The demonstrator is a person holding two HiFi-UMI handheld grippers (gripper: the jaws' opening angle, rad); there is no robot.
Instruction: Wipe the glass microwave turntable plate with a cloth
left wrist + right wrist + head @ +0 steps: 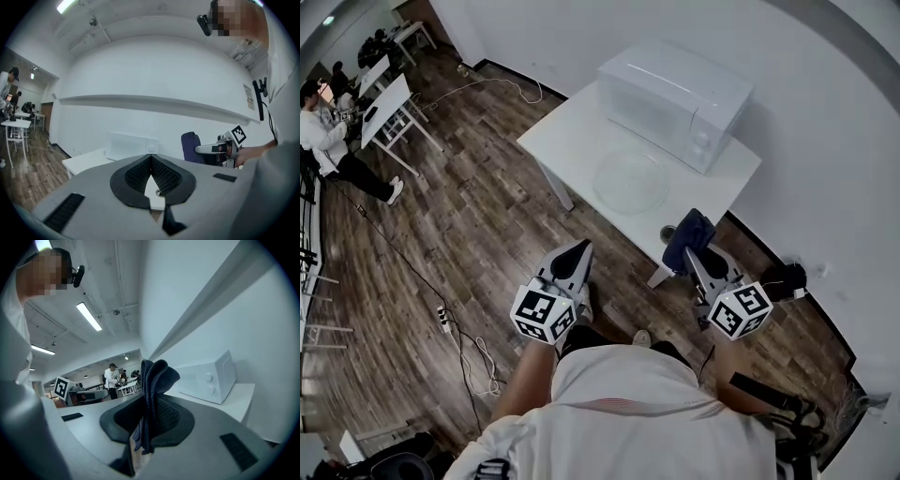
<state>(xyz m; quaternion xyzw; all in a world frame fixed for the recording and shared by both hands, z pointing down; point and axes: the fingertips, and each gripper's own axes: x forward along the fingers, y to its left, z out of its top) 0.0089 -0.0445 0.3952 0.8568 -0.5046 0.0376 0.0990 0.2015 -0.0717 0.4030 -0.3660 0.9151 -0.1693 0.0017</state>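
A clear glass turntable plate (630,179) lies flat on the white table (572,141), in front of the white microwave (675,100). My right gripper (690,251) is shut on a dark blue cloth (687,236), held off the table's near edge; the cloth (152,394) sticks up between the jaws in the right gripper view. My left gripper (577,255) hangs over the floor short of the table, shut with nothing in it; its tips meet (150,157) in the left gripper view.
The microwave (208,378) stands against the wall at the table's back. A black object (786,277) sits on the floor at right. Cables (464,352) trail over the wooden floor at left. People and desks (380,103) are far left.
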